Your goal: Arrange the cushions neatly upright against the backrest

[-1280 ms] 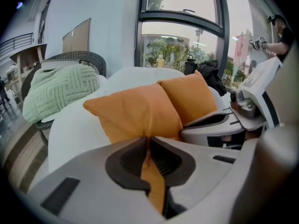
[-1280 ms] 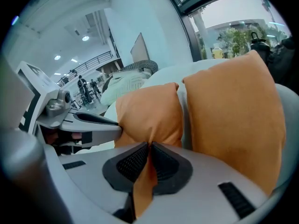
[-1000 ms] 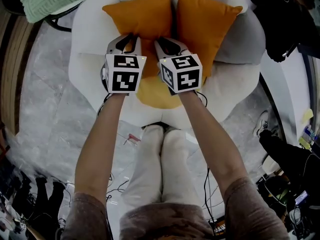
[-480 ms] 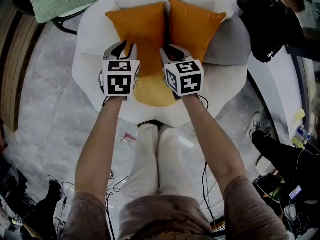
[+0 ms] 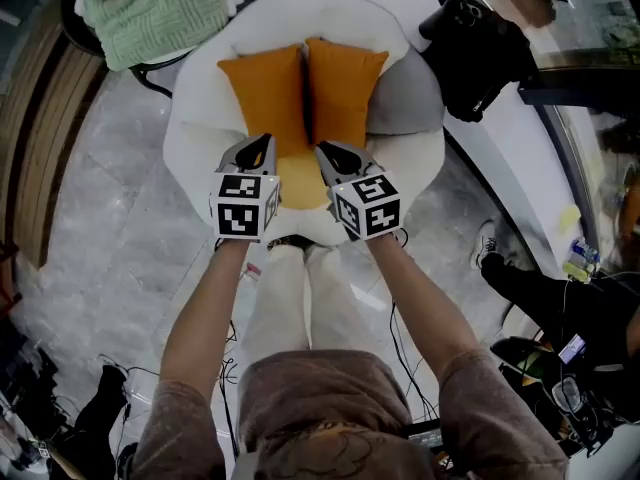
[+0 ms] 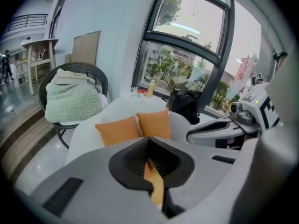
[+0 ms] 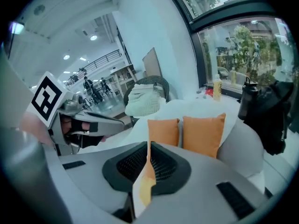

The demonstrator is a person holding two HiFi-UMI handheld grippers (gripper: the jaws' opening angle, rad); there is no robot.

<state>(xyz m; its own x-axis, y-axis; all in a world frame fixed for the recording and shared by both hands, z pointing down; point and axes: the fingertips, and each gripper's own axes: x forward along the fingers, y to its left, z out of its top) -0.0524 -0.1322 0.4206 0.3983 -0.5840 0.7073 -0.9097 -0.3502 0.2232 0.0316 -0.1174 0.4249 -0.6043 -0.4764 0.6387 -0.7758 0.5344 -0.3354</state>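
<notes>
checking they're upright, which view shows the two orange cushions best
The right gripper view: both orange cushions stand face-on, side by side. The head view foreshortens them from above; the left gripper view shows them smaller.

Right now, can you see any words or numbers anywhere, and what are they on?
Nothing here can be read as words or numbers.
Left gripper and right gripper: only black-and-white square markers, no letters.
Red banner outside the window: too blurred to read.
Bottle on the windowsill: too small to make out any label.
Yellow cushion: plain, no print.
</notes>
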